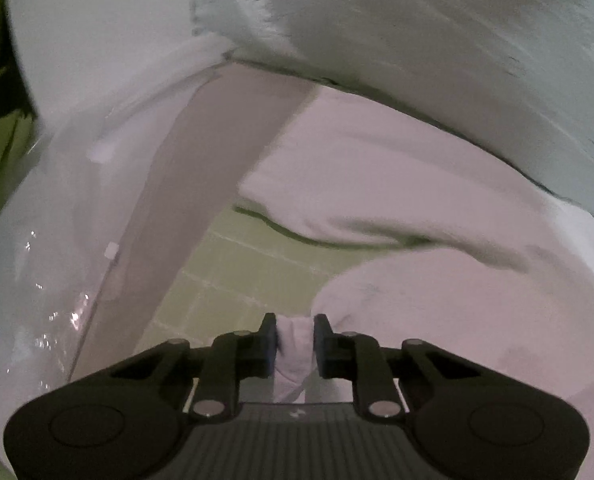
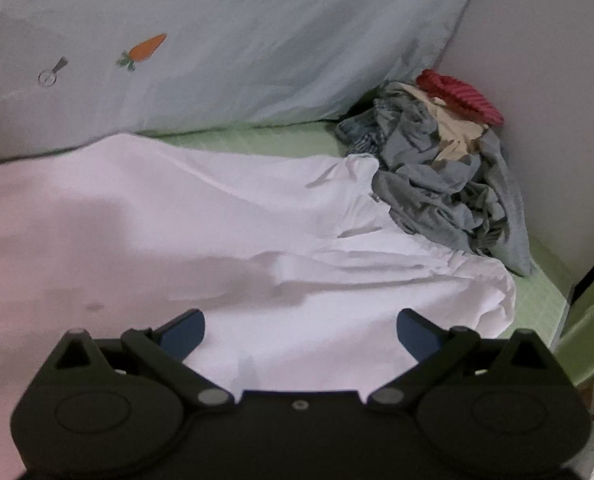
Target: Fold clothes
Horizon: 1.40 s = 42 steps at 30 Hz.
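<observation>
The left gripper is pinching a bunched fold of the white garment between its two pads, and the cloth is lifting off the green sheet, which is showing through in a gap just beyond the fingers. The right gripper is hanging over the same white garment with its jaws spread wide and nothing between them.

Judging by this, the folding is only getting started. The garment is lying spread across the bed, still wrinkled and loose along its far edge, with no finished crease visible. One corner or hem is being taken up on the left; the right side is not yet gripped. Beyond the garment a heap of grey, cream and red clothes is sitting unfolded in the corner against the wall, so most of the work seems to be waiting.

The left wrist view is showing the grip itself and the raised cloth arching away from the sheet, but it is blurred and close. The right wrist view is giving the wider layout: the whole spread of the garment, the heap touching its far end, and the pale blue pillow with a carrot print standing behind.
</observation>
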Each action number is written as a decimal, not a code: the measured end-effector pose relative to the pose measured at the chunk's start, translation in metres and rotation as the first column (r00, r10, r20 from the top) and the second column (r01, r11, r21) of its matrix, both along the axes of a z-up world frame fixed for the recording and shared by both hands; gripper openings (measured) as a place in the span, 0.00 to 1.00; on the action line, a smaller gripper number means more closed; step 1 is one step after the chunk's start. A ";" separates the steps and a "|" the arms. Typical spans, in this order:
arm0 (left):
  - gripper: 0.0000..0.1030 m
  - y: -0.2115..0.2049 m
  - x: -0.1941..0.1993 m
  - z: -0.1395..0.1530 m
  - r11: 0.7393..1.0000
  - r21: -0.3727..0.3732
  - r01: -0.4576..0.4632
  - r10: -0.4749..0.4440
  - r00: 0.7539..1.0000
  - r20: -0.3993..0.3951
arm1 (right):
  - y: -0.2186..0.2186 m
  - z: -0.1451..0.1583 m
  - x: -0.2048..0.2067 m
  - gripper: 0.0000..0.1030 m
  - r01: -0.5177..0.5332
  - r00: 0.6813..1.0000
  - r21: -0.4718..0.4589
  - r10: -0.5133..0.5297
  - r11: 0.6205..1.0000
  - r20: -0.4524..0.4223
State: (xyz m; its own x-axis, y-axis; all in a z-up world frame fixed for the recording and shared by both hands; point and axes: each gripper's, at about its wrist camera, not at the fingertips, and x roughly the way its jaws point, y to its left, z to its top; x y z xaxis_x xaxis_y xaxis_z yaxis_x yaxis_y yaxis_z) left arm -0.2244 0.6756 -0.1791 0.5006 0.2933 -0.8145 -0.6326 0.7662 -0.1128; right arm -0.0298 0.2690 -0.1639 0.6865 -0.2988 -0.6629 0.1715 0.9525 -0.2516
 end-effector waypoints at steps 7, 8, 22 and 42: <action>0.19 -0.058 -0.006 -0.033 0.995 -0.068 0.072 -0.078 0.992 -0.096 | -0.013 -0.013 0.008 1.00 -0.037 0.997 0.006 0.037 0.999 -0.072; 0.19 -0.059 -0.008 -0.037 0.995 -0.082 0.058 -0.065 0.994 -0.089 | -0.014 -0.014 0.009 1.00 -0.045 0.996 0.010 0.045 0.999 -0.079; 0.44 0.002 -0.040 0.019 0.966 -0.117 -0.230 0.245 0.961 0.128 | -0.005 -0.026 0.024 1.00 -0.078 0.990 0.063 0.085 0.995 -0.111; 0.59 0.110 0.000 -0.024 0.936 -0.266 -0.232 0.237 0.971 -0.014 | 0.006 -0.025 0.031 1.00 0.005 0.993 0.057 0.001 0.998 -0.115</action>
